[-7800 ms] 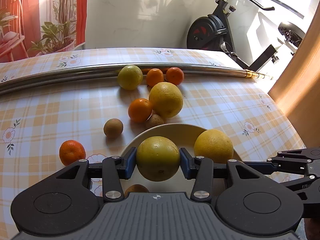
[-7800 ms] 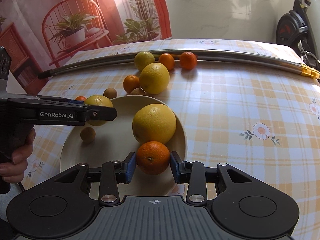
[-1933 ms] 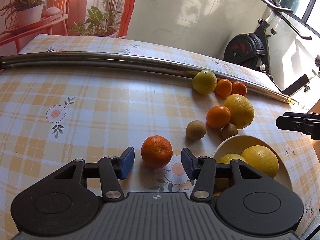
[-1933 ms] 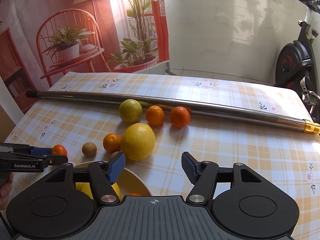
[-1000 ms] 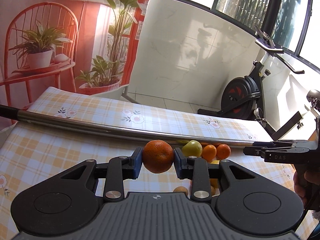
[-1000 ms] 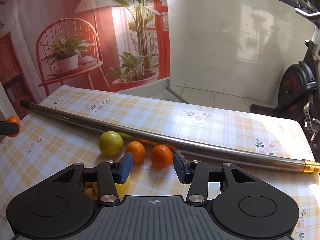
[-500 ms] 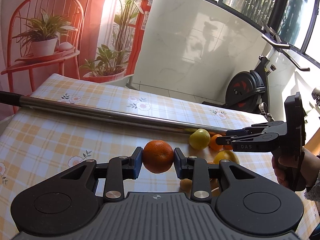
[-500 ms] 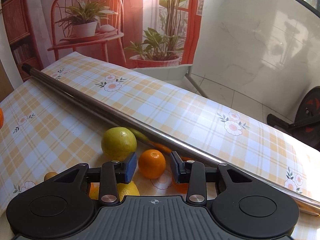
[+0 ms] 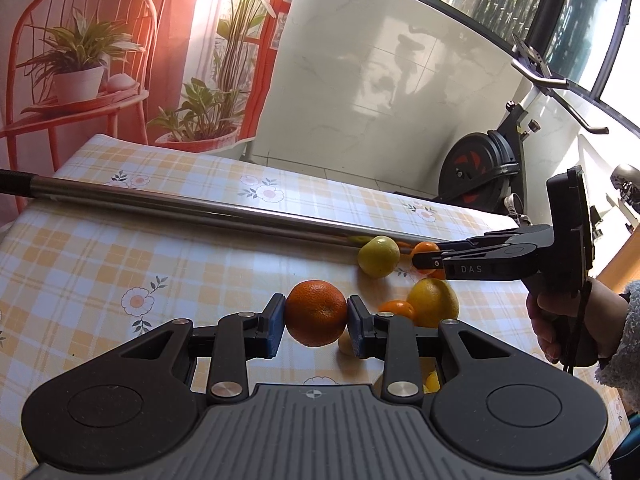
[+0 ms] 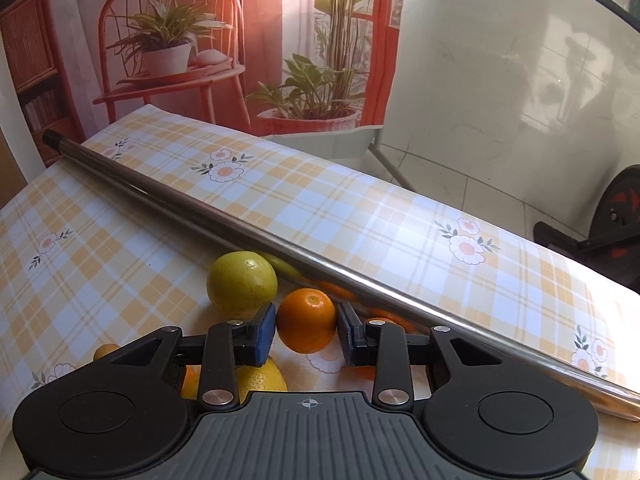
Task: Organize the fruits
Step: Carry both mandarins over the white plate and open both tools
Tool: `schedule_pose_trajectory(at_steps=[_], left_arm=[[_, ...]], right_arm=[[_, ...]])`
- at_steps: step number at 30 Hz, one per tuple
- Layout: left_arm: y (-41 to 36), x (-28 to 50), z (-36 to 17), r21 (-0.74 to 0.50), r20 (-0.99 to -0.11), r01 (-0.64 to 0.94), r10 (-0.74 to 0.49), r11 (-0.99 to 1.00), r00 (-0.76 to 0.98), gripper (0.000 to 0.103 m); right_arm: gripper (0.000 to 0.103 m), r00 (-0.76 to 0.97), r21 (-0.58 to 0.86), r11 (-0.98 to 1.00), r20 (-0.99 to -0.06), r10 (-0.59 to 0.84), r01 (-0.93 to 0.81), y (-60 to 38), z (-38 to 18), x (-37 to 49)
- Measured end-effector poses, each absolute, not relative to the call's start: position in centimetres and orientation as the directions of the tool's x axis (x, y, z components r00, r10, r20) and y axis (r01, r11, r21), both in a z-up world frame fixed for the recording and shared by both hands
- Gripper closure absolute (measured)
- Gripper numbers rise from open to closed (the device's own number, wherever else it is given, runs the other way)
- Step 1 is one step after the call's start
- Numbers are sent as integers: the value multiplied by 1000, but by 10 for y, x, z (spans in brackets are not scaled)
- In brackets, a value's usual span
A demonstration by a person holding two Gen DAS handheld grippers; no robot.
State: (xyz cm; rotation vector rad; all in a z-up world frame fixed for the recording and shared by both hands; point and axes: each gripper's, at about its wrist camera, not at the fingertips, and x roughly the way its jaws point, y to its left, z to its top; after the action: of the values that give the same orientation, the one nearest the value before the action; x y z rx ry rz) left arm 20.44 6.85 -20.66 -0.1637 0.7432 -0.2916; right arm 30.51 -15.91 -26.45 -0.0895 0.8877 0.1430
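The left gripper (image 9: 316, 326) is clamped on a dark orange (image 9: 316, 312), both blue pads pressed to its sides and the fruit lifted clear of the checked tablecloth (image 9: 100, 264). Nearly a ball, it has no real long axis, and its stem end cannot be made out. The step in hand looks like carrying it to join the other fruit, so it should travel level and be set down before the pads part — a round fruit rolls.

Using the steel pole (image 10: 248, 232) as the landmark: the right gripper (image 10: 306, 330) sits just on the near side of it, pads bracketing a small orange (image 10: 306, 320) with a sliver of gap at each side, so not yet gripping. That orange rests on the cloth with its stem dimple tilted up toward the camera; it is slightly flattened, short axis through the dimple. To take it well, close squarely across its widest part — and keep the far finger off the pole.

Close to the pole's near side, left of the small orange, lies a yellow-green citrus (image 10: 242, 284). A large yellow fruit (image 9: 432, 302) sits farther from the pole, toward the person.
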Motion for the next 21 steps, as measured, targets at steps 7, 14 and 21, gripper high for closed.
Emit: schedule_pose_trajectory(at_steps=[7,14,21], left_arm=[[54,184,-206,-216,-655,245,-326,945,682,68],[40,164,-204,-175,-664,290,-330,941,670,68],[32,148,-209,-161,-693,322,-339,933,636,68]], right_arm=[[73,679,75,991,-723,131,-110,-169,-240,251],[73,725,219,976,-670,158,-11,-188,-225,193],[73,730,242,969,-671,130,50,-196,-228,139]])
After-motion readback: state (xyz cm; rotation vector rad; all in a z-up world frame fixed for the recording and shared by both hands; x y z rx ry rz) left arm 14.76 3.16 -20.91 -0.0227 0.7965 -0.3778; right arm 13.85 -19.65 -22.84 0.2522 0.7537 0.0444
